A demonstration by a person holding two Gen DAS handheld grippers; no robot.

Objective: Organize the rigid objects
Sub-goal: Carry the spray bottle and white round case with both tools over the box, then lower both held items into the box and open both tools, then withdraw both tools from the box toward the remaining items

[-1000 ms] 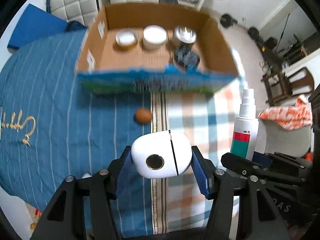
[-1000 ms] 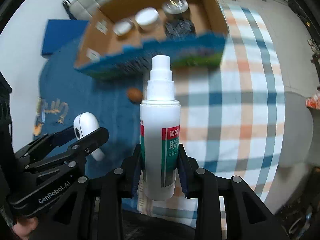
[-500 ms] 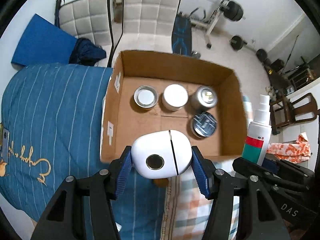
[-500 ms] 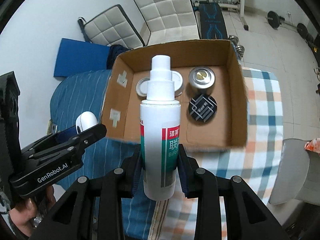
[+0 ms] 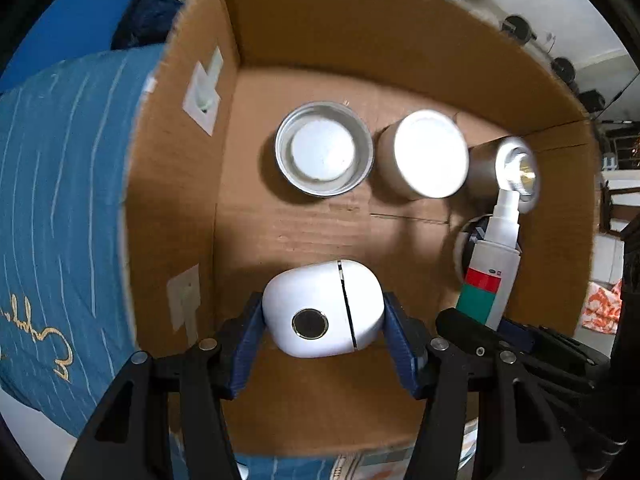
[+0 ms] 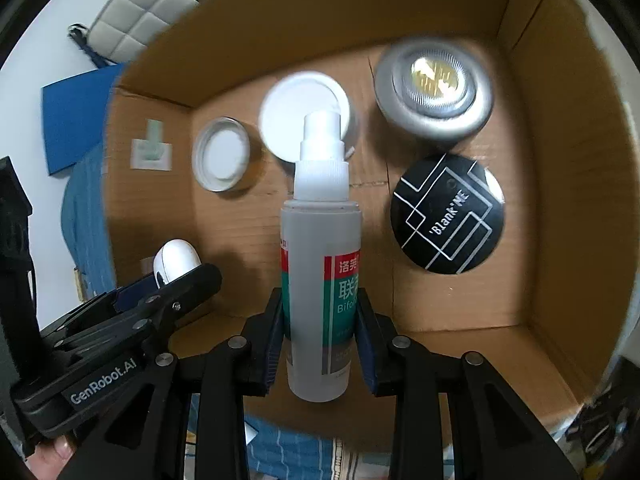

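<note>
Black gripper (image 6: 320, 340) frames, silver screws, blue-padded jaws, white "GenRobot.AI" lettering

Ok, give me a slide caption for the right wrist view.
Right gripper holds a spray bottle over a cardboard box already holding four round containers.

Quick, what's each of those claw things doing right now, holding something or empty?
Left gripper: closed on the white case.
Right gripper: closed on the spray bottle.

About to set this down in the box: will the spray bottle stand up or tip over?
The spray bottle looks tall and narrow, so it may tip easily. Its round body would probably roll if it falls. The smooth plastic could slip as the right tongs open.
</note>
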